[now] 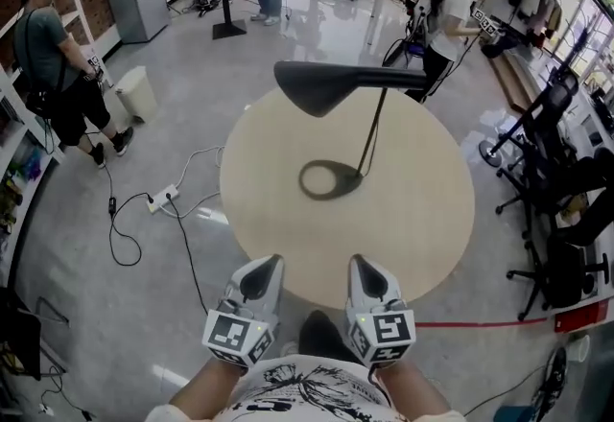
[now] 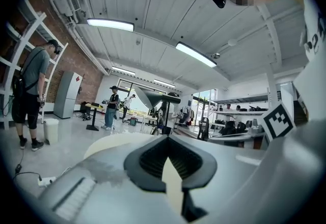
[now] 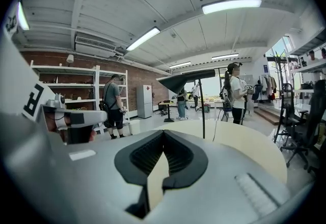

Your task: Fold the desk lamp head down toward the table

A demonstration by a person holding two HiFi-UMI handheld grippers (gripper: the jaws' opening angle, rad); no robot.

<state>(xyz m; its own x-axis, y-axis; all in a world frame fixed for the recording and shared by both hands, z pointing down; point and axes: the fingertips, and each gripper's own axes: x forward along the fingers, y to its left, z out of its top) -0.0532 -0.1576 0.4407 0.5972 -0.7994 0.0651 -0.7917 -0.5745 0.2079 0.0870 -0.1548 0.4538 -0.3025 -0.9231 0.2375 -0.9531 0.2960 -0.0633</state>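
The left claw [image 1: 274, 263] hangs over the near edge of the round tabletop [image 1: 422, 219], clenched and holding nothing. In the left gripper view its black pads [image 2: 150, 159] meet at the tips, and only a sliver of the pale tabletop shows through the gap behind them. Its marker cube [image 1: 237, 334] sits at the back, close to the person's torso. On the floor to this claw's left lies a white power strip [image 1: 161, 198] with a cable trailing from it. Farther left a bystander [image 1: 58, 65] stands beside the shelving, with a white bin [image 1: 137, 92] near them.

Toward the far middle of the tabletop stands the desk lamp [image 1: 331, 86], well apart from both claws. Its black cone-shaped head juts out to the left from the top of a thin upright stem [image 1: 374, 128], raised well above the round base [image 1: 329, 180], which rests on the tabletop.

The right claw [image 1: 357, 263] hovers just beside the left one at the same near edge. It is likewise clenched and empty, with its pads [image 3: 147, 156] closed at the tips in the right gripper view. Right of the tabletop stand black office chairs [image 1: 556, 219].
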